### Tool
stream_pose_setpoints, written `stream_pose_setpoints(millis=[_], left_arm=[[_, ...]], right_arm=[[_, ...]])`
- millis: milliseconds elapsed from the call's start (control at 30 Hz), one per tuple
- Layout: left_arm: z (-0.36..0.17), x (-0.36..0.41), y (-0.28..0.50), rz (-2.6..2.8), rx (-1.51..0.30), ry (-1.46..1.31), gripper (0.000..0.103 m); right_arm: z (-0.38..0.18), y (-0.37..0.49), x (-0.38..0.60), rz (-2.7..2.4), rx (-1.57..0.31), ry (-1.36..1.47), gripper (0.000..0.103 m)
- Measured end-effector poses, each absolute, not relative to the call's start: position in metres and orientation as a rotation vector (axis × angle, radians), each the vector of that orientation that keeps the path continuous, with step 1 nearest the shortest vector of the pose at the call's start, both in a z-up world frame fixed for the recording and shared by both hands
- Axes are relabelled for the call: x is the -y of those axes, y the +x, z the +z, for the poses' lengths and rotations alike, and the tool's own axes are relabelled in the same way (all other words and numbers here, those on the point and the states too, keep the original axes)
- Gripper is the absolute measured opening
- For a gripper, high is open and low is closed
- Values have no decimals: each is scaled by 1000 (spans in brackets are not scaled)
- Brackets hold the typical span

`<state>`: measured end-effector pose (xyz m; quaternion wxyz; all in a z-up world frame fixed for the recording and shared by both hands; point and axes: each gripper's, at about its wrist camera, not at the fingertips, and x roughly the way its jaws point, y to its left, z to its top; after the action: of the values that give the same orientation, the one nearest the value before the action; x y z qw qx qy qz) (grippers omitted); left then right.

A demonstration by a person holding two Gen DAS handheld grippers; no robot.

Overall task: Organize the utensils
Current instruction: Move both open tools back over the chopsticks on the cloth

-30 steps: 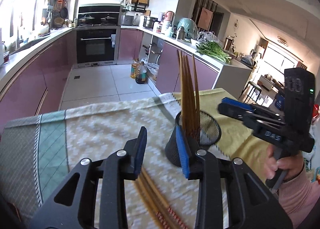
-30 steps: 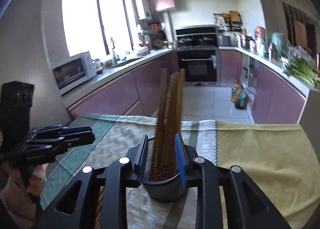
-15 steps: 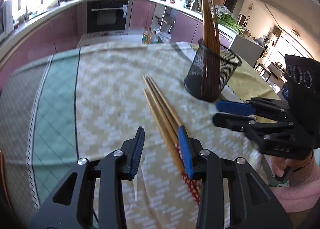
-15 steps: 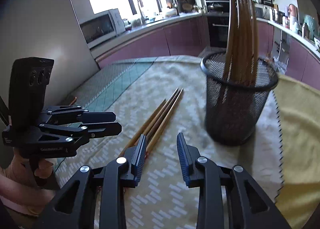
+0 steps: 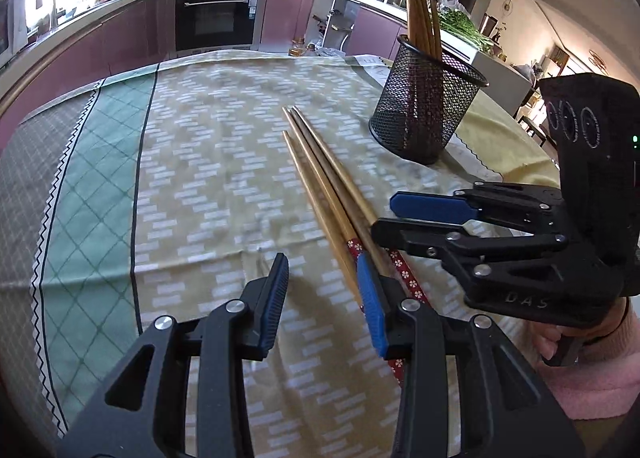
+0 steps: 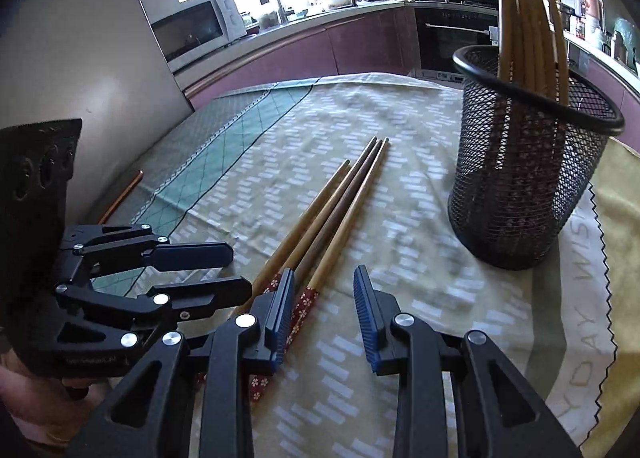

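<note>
Several wooden chopsticks (image 5: 320,174) with red flowered ends lie side by side on the patterned tablecloth (image 5: 208,162); they also show in the right wrist view (image 6: 332,210). A black mesh holder (image 5: 424,106) stands upright beyond them with several chopsticks in it, seen too in the right wrist view (image 6: 528,162). My left gripper (image 5: 322,278) is open and empty, low over the cloth just left of the red ends. My right gripper (image 6: 324,294) is open and empty, its left finger over the red ends. Each gripper shows in the other's view: the right one (image 5: 392,218), the left one (image 6: 236,270).
The table's far edge drops to a kitchen floor with purple cabinets and an oven (image 5: 216,14) behind. A yellow cloth (image 6: 616,186) lies under the right side. A thin copper-coloured rod (image 6: 120,194) lies near the left table edge. A microwave (image 6: 192,26) sits on the counter.
Both grippers pulled back from the mesh holder and dropped low toward the near ends of the loose chopsticks. Both stayed open and empty.
</note>
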<state>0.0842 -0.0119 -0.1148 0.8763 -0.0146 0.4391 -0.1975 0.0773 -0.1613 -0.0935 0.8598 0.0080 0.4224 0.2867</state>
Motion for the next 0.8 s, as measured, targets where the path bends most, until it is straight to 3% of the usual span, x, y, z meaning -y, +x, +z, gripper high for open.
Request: stream_pose_setpoints(millis=[600, 800], left_arm=[[-116, 20, 94, -409, -919, 22, 35], [-117, 21, 103, -401, -928, 37, 30]], right_arm=[[-93, 81, 156, 546, -897, -10, 27], [-93, 85, 157, 539, -900, -12, 27]])
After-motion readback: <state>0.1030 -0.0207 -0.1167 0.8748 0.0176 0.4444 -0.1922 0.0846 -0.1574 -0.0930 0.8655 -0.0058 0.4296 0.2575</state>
